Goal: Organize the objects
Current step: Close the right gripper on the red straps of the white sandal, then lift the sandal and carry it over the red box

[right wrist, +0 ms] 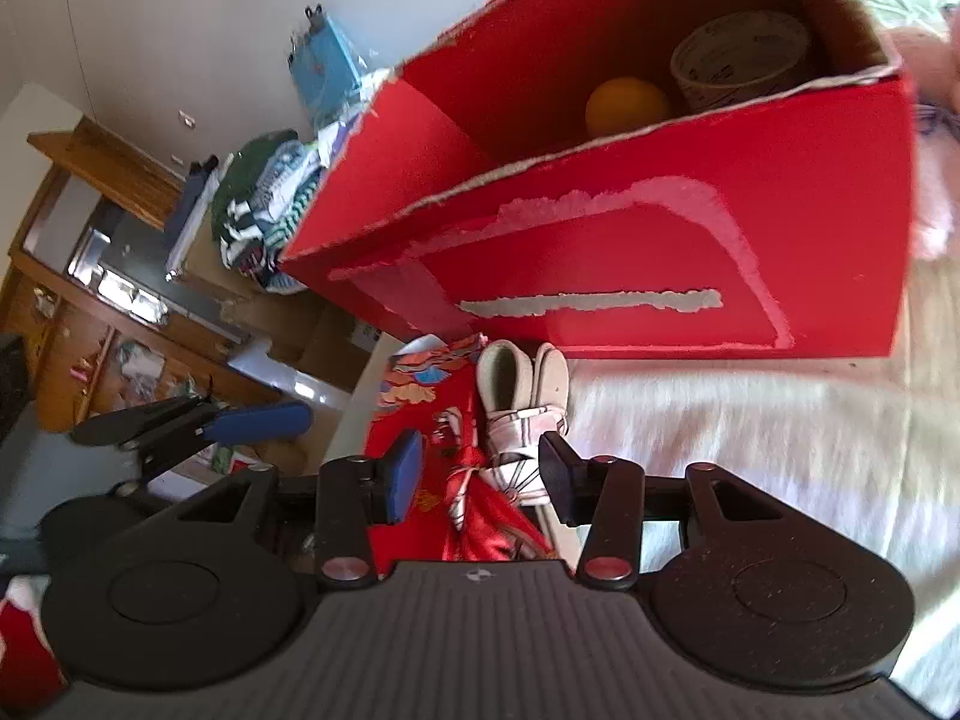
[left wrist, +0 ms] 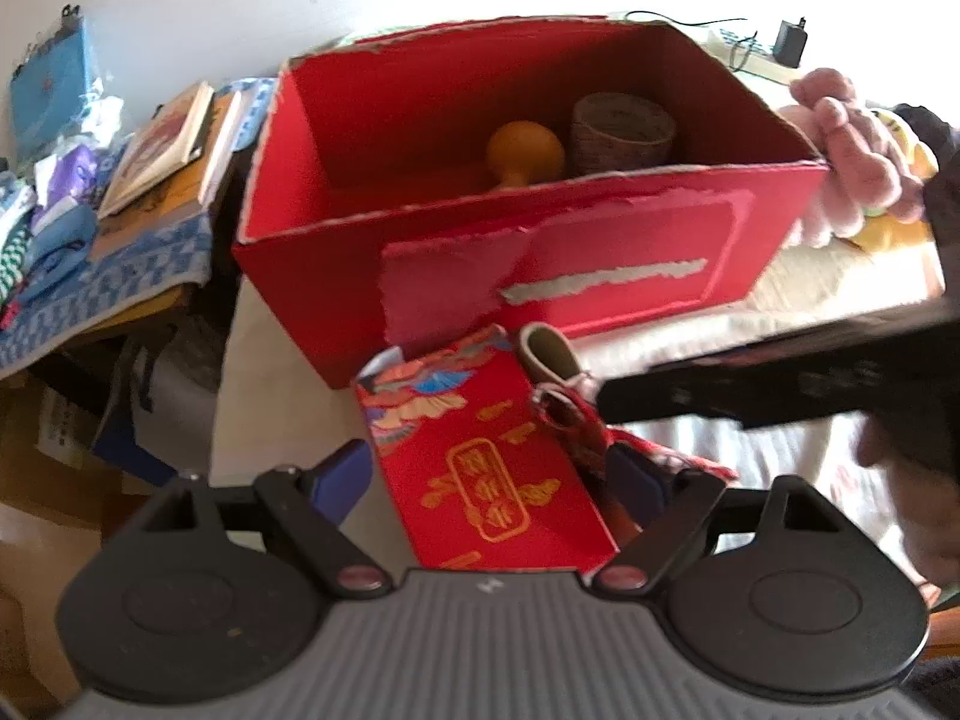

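1. A small doll in red cloth with pale boots (right wrist: 521, 420) lies on the bed (right wrist: 750, 450), beside a red envelope packet (left wrist: 480, 450), in front of the red box (left wrist: 540, 228).
2. My right fingers (right wrist: 480, 474) straddle the doll, spread, not clenched on it.
3. My left fingers (left wrist: 489, 480) stand released around the packet.
4. Inside the box sit an orange gourd (left wrist: 525, 153) and a tape roll (left wrist: 621, 132).
5. A pink plush toy (left wrist: 852, 150) touches the box's far right corner.

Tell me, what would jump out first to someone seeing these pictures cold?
The big red box fills the middle, open on top, with an orange ball and a roll of tape inside. In front of it lie a red packet with gold print and small white shoes, with both open grippers, left and right, poised around them.
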Tool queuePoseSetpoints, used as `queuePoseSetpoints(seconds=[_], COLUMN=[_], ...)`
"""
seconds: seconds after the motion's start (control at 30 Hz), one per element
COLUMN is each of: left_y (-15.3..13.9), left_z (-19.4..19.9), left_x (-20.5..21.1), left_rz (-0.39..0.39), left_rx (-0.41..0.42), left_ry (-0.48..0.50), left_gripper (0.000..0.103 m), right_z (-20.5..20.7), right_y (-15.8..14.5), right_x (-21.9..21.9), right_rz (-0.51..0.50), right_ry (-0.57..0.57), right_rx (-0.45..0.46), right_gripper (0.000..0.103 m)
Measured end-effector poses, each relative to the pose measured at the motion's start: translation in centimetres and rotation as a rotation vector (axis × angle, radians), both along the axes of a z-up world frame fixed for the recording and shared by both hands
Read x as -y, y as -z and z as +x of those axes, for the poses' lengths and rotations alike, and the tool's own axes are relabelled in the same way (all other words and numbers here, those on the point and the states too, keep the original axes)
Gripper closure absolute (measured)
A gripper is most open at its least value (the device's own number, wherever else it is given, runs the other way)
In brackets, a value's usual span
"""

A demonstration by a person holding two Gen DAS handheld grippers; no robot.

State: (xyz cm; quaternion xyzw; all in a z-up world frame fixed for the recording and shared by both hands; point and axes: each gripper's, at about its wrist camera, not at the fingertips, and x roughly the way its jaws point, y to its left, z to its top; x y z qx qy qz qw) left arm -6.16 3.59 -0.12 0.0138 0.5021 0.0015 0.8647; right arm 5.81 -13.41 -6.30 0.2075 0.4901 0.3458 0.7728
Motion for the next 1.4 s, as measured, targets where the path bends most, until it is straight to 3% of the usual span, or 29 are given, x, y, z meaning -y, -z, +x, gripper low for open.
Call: queuePoseSetpoints(seconds=[0.3,0.4,0.67,0.73,0.93,1.03,1.17,1.4], left_y=[0.6,0.7,1.0,1.3,2.4,3.5,5.0,5.6], left_z=[-0.6,-0.6,0.0,0.3,1.2,1.9,2.8,3.6], left_x=[1.0,1.1,1.9,2.5,4.6,5.3,5.2,7.1], left_rz=[-0.061,-0.078,-0.176,-0.197,-0.242,-0.226,-0.246,-0.139], left_rx=[0.013,0.012,0.005,-0.006,-0.031,-0.06,-0.111,-0.102], left_ry=[0.034,0.039,0.057,0.071,0.123,0.126,0.098,0.129], left_gripper=[0.02,0.021,0.024,0.024,0.028,0.028,0.027,0.017], right_z=[0.5,0.7,1.1,0.9,0.3,0.3,0.3,1.3], right_y=[1.9,2.6,4.1,4.0,3.4,3.4,3.2,3.8], right_x=[-1.6,-1.2,2.3,3.4,5.9,6.8,6.6,5.1], right_rz=[-0.059,-0.025,0.129,0.138,0.139,0.133,0.122,0.122], right_ry=[-0.066,-0.049,0.018,0.042,0.078,0.086,0.065,0.043], right_rx=[-0.016,-0.052,-0.195,-0.199,-0.19,-0.183,-0.162,-0.174], right_gripper=[0.049,0.045,0.064,0.074,0.079,0.083,0.083,0.064])
